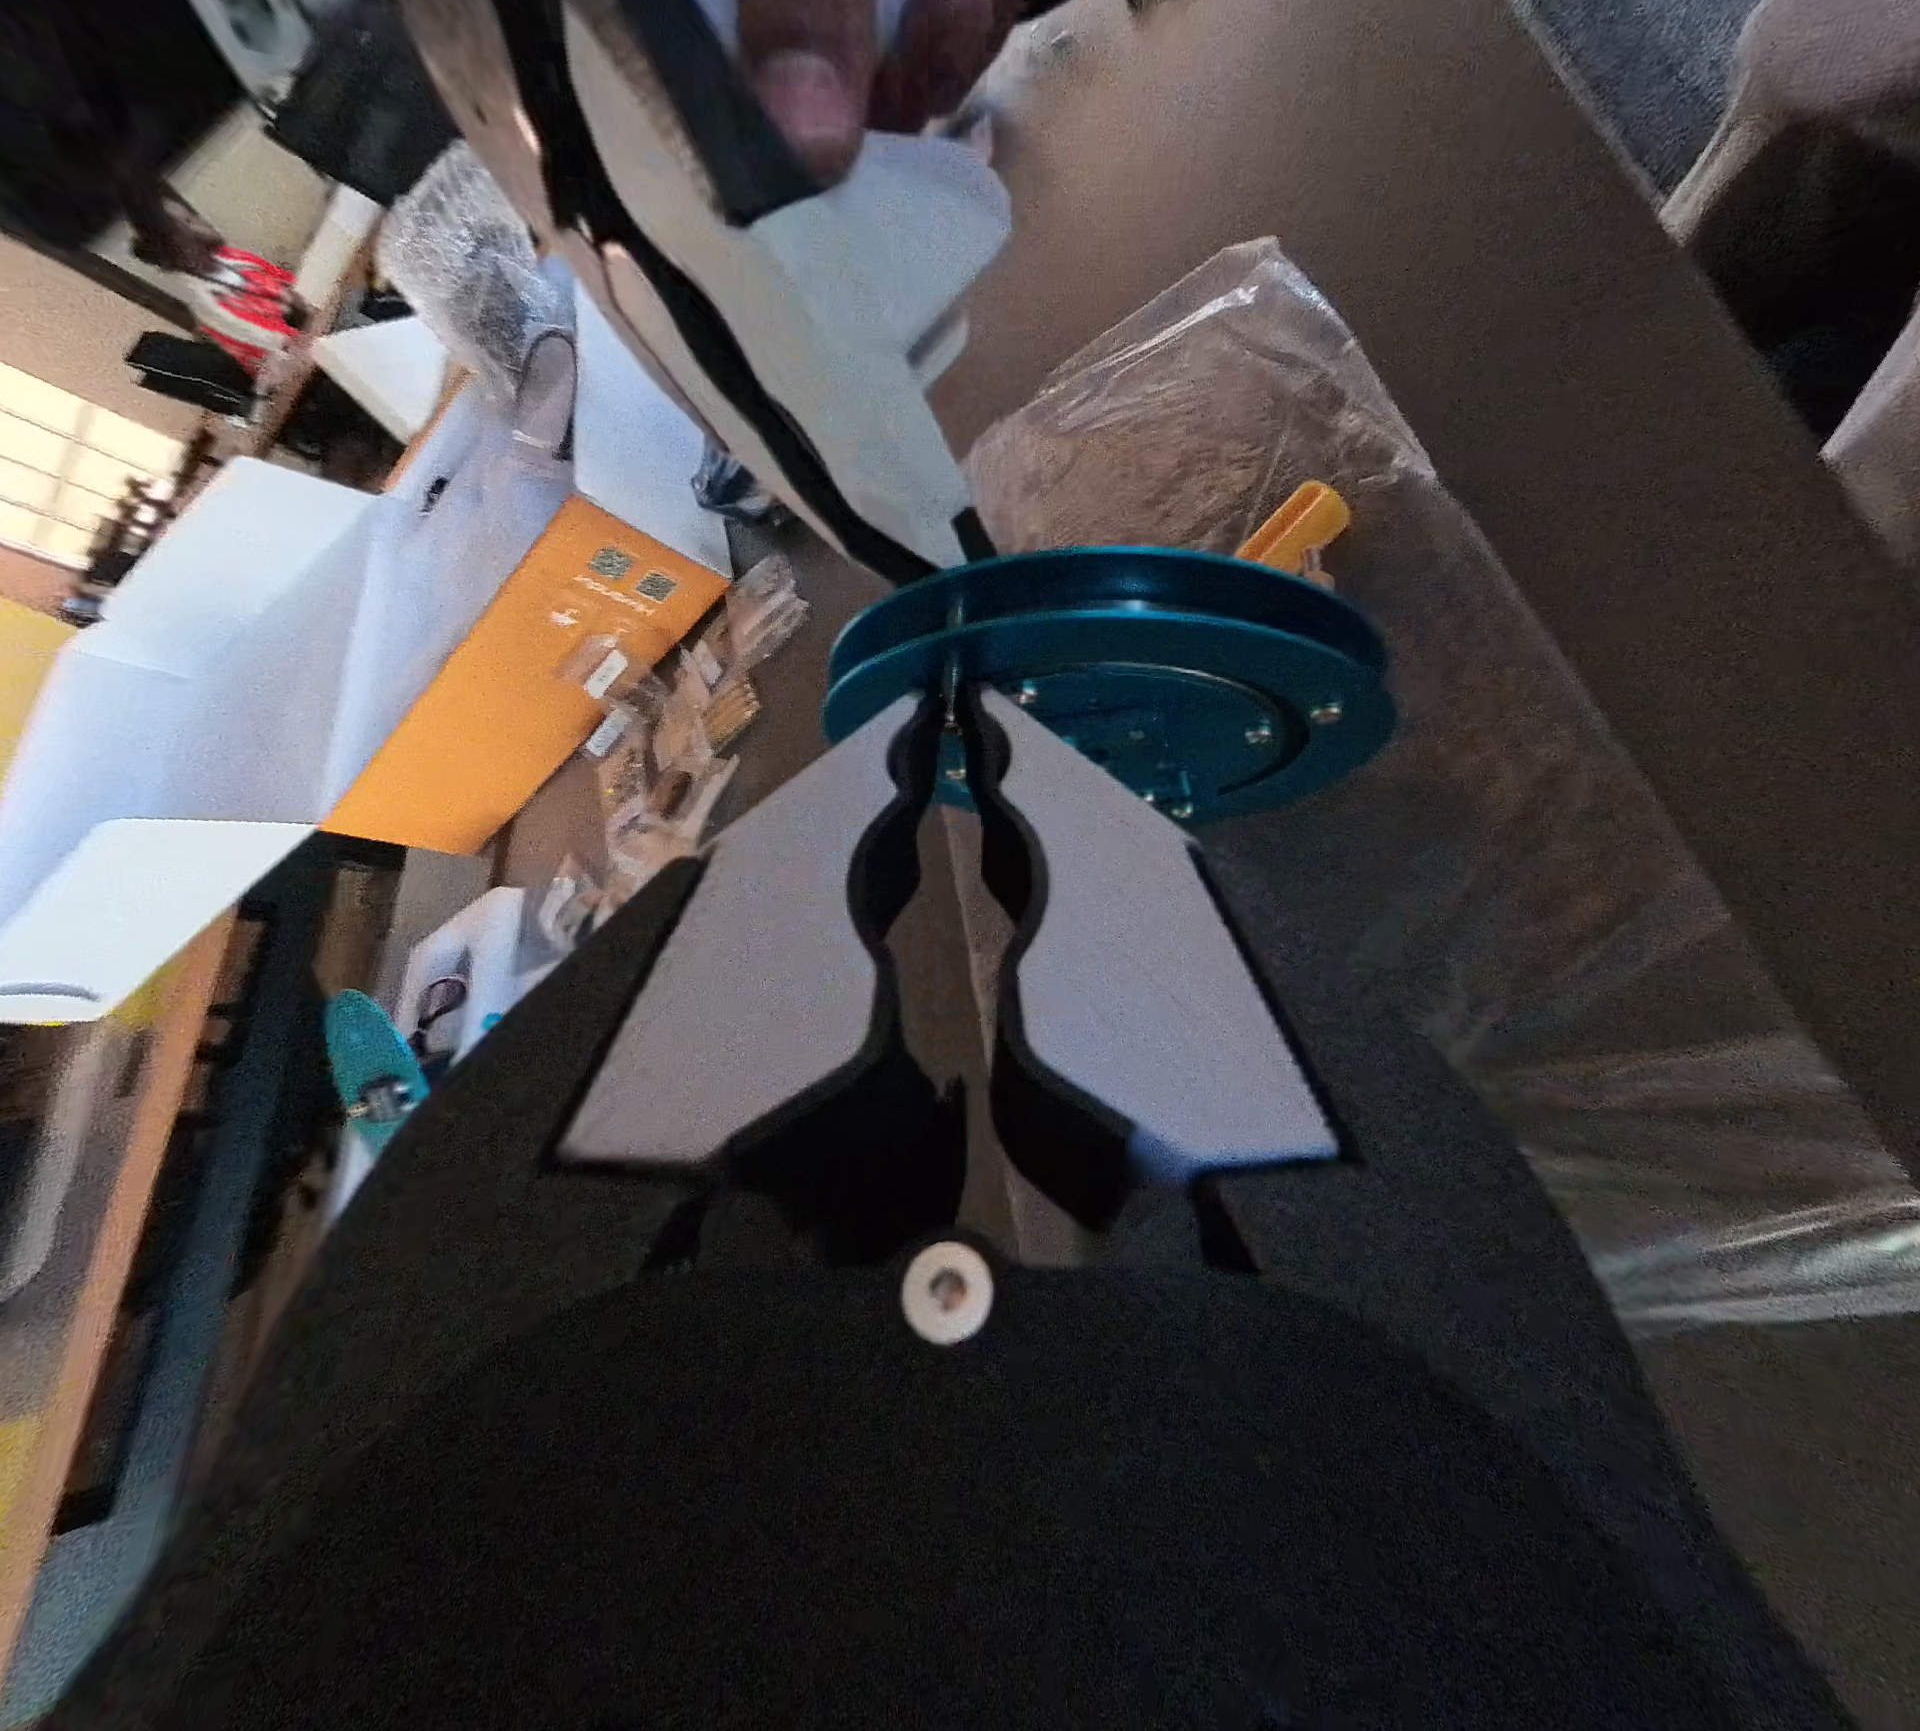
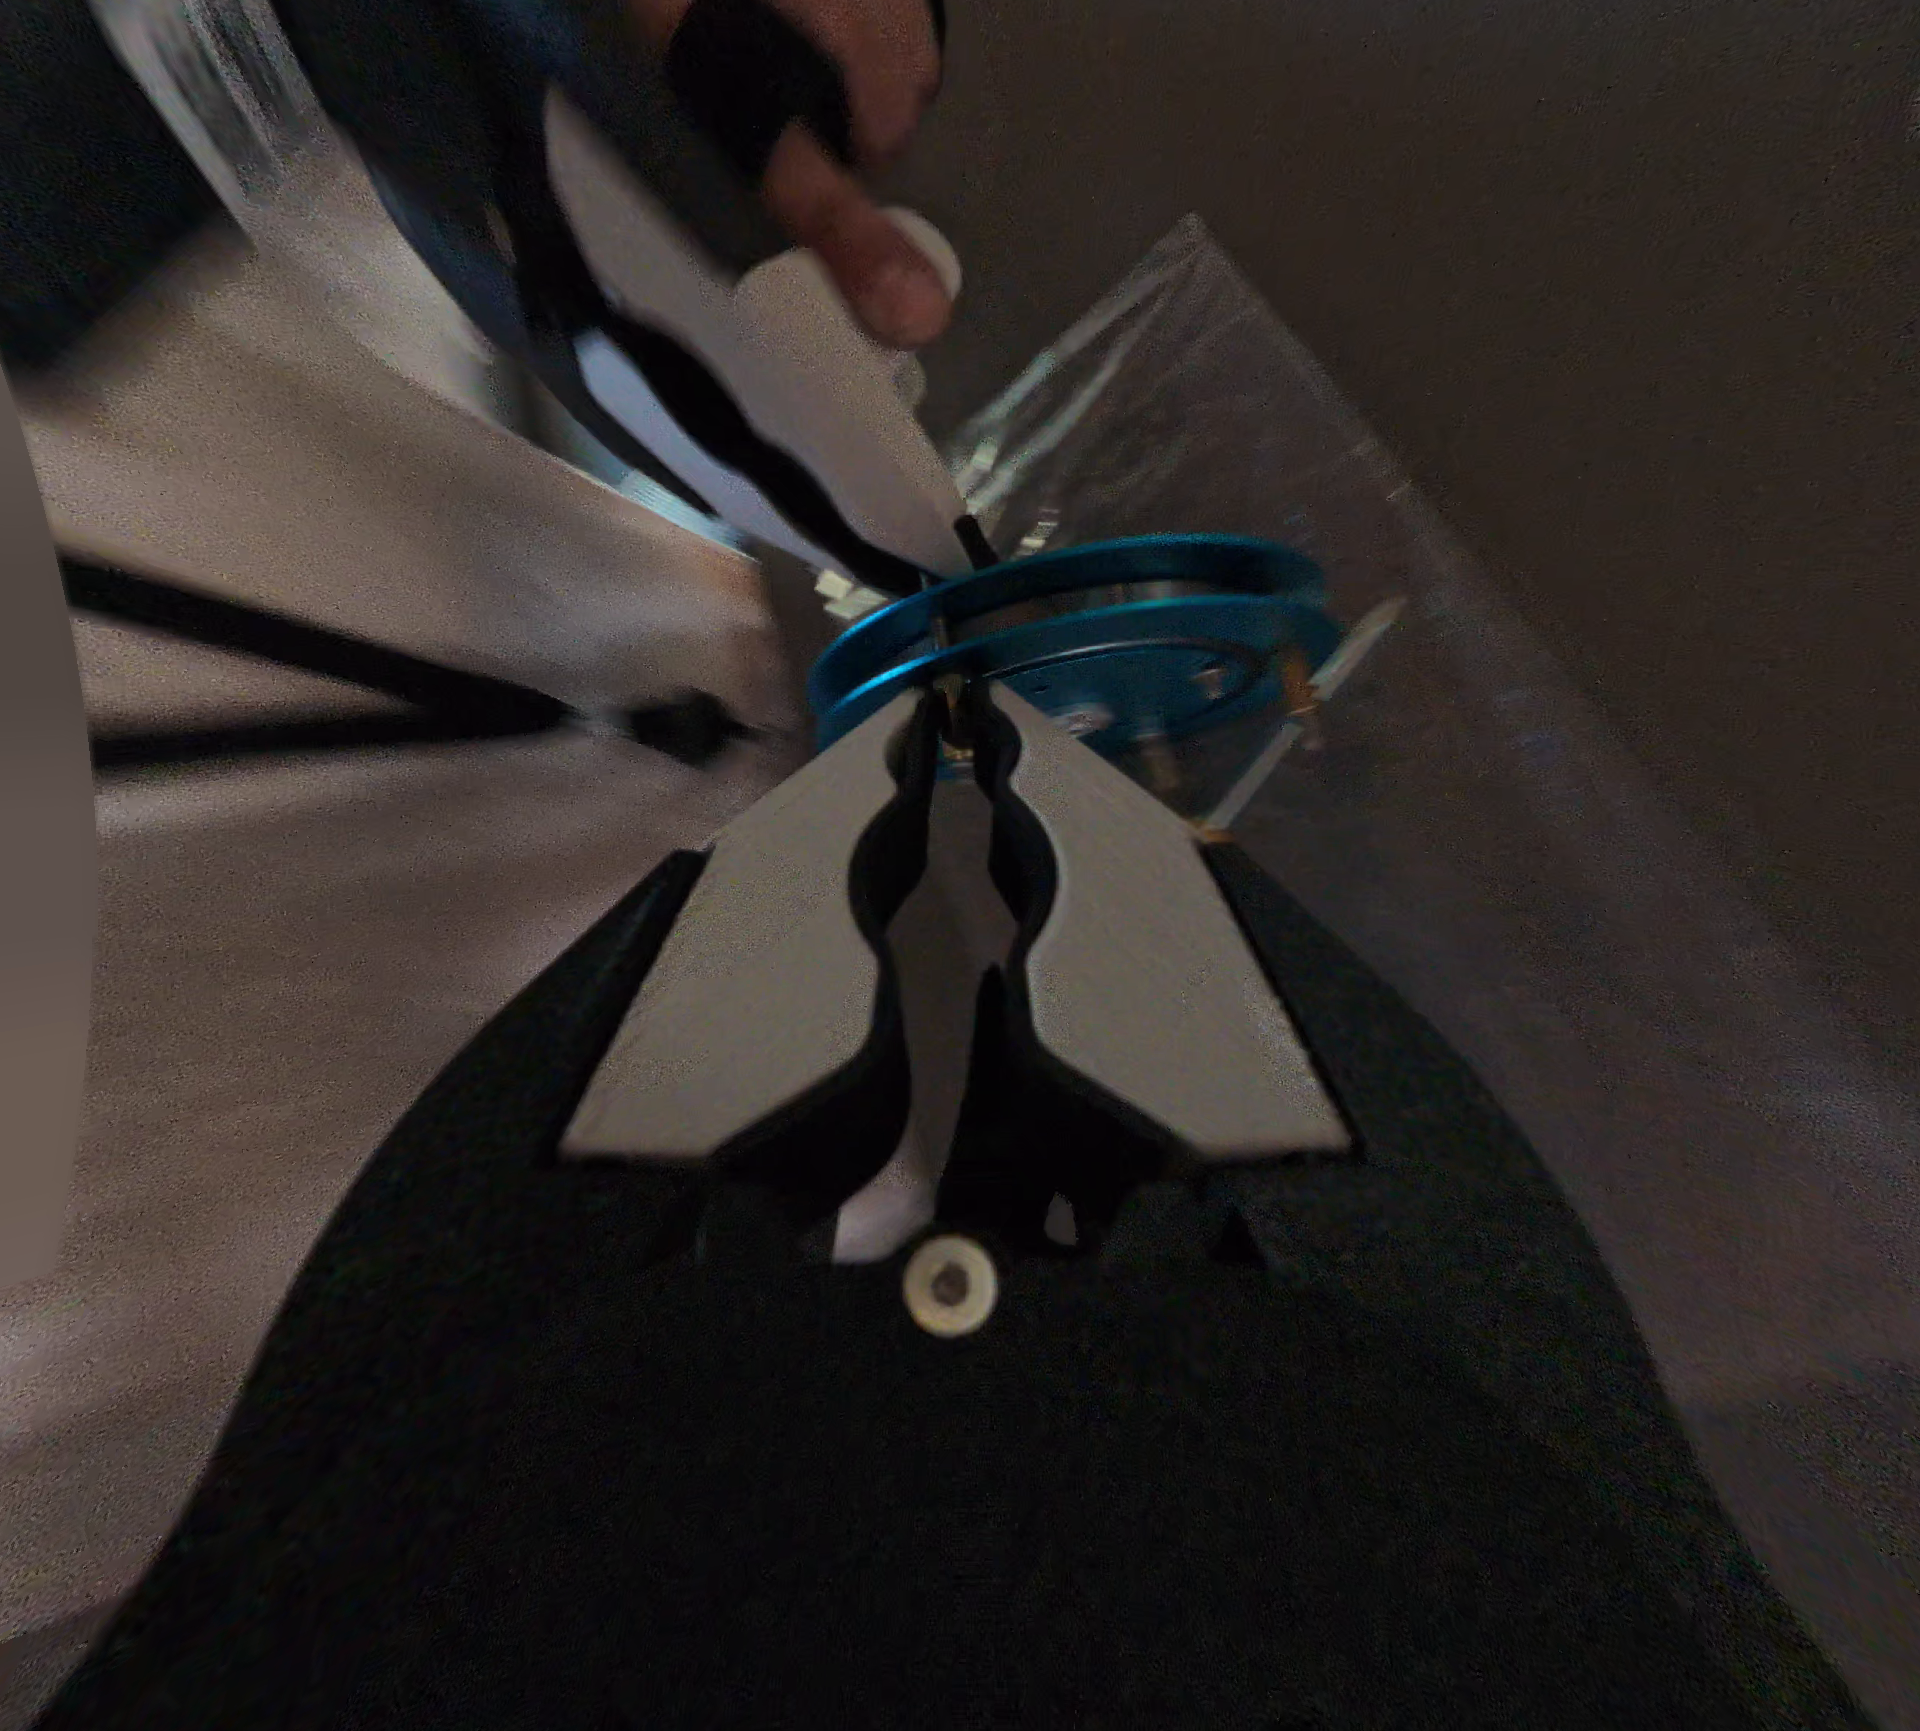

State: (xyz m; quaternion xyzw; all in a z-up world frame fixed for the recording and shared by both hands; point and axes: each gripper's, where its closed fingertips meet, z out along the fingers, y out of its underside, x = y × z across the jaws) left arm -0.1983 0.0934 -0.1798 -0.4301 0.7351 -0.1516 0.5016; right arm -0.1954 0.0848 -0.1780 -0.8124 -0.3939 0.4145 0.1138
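Between both sets of fingertips: blue metal reel [image 1: 1132, 694], two flat discs on a hub, held above a clear plastic bag [image 1: 1226, 414].
Left gripper [image 1: 951, 725]: fingers narrow, pinching a small brass pin at the reel's rim.
Right gripper [image 2: 956, 725]: fingers narrow, apparently nipping the same rim fitting; blurred view.
Handling: rigid, smooth anodised discs, probably slippery and moderately heavy; rim edge or pin the likeliest hold.
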